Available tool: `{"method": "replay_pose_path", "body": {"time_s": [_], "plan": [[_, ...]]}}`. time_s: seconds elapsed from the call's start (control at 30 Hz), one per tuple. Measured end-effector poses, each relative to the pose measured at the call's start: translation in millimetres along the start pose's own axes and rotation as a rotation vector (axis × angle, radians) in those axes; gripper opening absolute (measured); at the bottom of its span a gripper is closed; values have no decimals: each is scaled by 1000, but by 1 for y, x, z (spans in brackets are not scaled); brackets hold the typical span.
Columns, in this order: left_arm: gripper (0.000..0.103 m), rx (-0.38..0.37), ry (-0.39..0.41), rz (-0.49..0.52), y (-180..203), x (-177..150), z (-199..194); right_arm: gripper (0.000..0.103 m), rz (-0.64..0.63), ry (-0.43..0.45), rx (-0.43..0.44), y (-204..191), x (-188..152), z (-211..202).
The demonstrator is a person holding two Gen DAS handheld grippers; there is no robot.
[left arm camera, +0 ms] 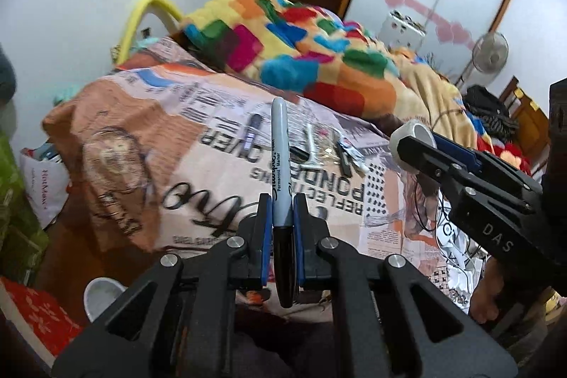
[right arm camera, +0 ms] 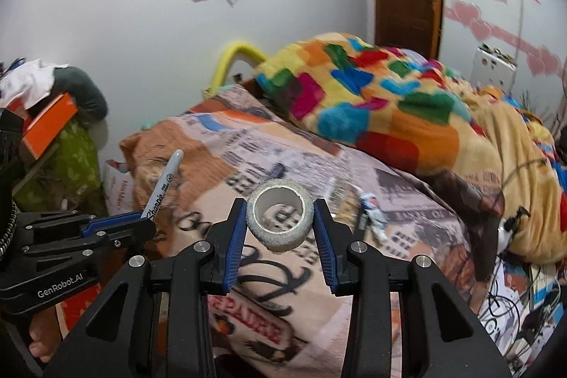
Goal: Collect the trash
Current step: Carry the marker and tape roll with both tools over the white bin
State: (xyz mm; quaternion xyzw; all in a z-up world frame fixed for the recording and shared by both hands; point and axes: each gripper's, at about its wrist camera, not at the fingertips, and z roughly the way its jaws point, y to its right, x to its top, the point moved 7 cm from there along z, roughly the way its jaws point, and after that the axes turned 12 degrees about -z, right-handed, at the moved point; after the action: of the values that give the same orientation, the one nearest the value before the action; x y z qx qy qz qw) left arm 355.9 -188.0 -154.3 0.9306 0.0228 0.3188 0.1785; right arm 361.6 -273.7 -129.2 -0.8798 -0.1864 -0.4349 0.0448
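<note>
My left gripper (left arm camera: 282,213) is shut on a grey Sharpie marker (left arm camera: 280,144) that stands upright between the blue pads, held above the bed. My right gripper (right arm camera: 280,215) is shut on a grey roll of tape (right arm camera: 280,215) with a white core, also lifted over the bed. From the left wrist view the right gripper (left arm camera: 414,144) shows at the right with the tape roll (left arm camera: 413,133) at its tip. The right wrist view has the left gripper (right arm camera: 141,222) at the left with the marker (right arm camera: 166,181) sticking up. Several small items (left arm camera: 319,147) lie on the printed bedsheet (left arm camera: 159,137).
A multicoloured blanket (left arm camera: 304,48) is heaped at the back of the bed. A white cup (left arm camera: 101,294) and a white bag (left arm camera: 44,190) sit on the floor at the left. Cables (right arm camera: 514,300) trail at the bed's right side. A bare foot (left arm camera: 487,296) stands beside the bed.
</note>
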Motion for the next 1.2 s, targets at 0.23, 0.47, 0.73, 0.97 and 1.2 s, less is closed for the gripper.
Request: {"method": "replay_pose_path", "body": {"time_s": [0.23, 0.47, 0.73, 0.97, 1.2], "plan": [[10, 61, 88, -70, -64, -1, -57, 34, -79, 34, 76, -70, 20, -4], [10, 141, 145, -165, -145, -10, -107, 34, -154, 42, 176, -149, 32, 6], [10, 238, 168, -262, -229, -33, -140, 34, -247, 6, 304, -241, 32, 30], [10, 324, 137, -380, -307, -65, -145, 34, -311, -68, 421, -311, 20, 59], [10, 395, 51, -522, -384, -104, -123, 34, -377, -176, 517, -367, -4, 95]]}}
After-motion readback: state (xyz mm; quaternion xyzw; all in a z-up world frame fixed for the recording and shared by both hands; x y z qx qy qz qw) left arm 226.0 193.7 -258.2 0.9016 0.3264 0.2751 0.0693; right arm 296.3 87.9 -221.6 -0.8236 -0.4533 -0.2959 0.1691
